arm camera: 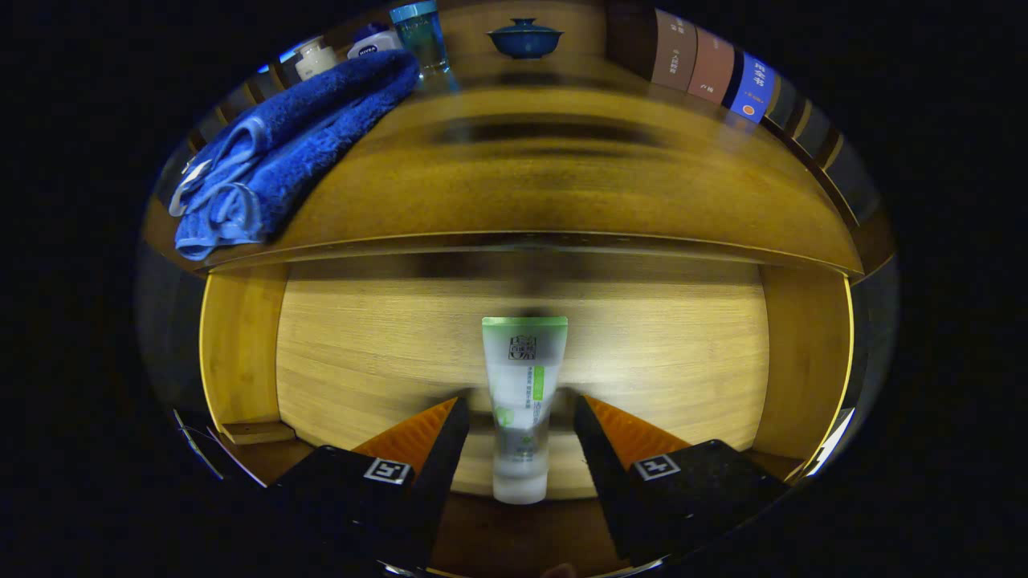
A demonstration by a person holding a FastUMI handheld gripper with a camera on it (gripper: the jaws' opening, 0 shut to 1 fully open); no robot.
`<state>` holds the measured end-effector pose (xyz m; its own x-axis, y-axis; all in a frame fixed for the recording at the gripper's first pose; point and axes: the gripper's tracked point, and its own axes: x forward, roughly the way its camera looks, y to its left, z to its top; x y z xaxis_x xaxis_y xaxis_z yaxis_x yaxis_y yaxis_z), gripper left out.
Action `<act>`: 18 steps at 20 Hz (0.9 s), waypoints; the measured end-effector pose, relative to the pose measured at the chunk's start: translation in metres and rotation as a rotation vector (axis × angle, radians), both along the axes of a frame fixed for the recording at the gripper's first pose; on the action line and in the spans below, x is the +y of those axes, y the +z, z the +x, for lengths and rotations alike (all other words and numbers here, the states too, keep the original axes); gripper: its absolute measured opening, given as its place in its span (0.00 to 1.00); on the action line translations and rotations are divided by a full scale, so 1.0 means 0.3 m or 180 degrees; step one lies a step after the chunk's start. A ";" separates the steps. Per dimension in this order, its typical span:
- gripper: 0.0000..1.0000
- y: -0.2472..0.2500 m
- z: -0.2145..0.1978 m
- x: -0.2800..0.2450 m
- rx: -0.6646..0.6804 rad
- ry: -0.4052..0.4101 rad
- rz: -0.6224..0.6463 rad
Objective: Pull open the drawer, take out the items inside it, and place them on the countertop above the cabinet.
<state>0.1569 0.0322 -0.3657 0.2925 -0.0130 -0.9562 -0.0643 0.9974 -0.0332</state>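
A small white jar (374, 42) far beyond the fingers, behind the blue towel (281, 152), bears the brand NIVEA. The print on the tube (522, 401) between the fingers and on the book spines (711, 68) is too small to read.

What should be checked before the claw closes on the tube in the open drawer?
1. Drawer pulled open: ok.
2. Tube between the claw fingers: ok, lower half lies in the gap.
3. Fingers pressing the tube: not ok, a gap shows on each side; the claw is open.
4. Tube centred in the gap: ok, roughly.
5. Free countertop for placing: ok, bare wood beside the blue towel.
6. Other items left in the drawer: cannot tell, the near corners are hidden.
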 end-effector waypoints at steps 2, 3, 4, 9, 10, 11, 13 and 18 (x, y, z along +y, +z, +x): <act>0.72 -0.023 0.003 0.003 0.0054 0.0009 -0.0006; 0.66 -0.040 -0.005 -0.008 0.0089 0.0009 -0.0041; 0.60 -0.053 -0.001 -0.010 0.0067 0.0042 -0.0049; 0.36 -0.024 -0.013 -0.013 0.0037 0.0241 -0.0122; 0.36 -0.010 -0.014 -0.010 -0.0019 0.0206 -0.0090; 0.36 0.002 -0.019 -0.007 -0.0063 0.0188 -0.0069; 0.36 0.039 -0.041 -0.001 -0.0127 0.0194 0.0010; 0.36 0.151 -0.079 -0.005 -0.0371 0.0186 0.0102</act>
<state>0.1331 0.0306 -0.3203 0.4009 0.0374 -0.9153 -0.1197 0.9927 -0.0119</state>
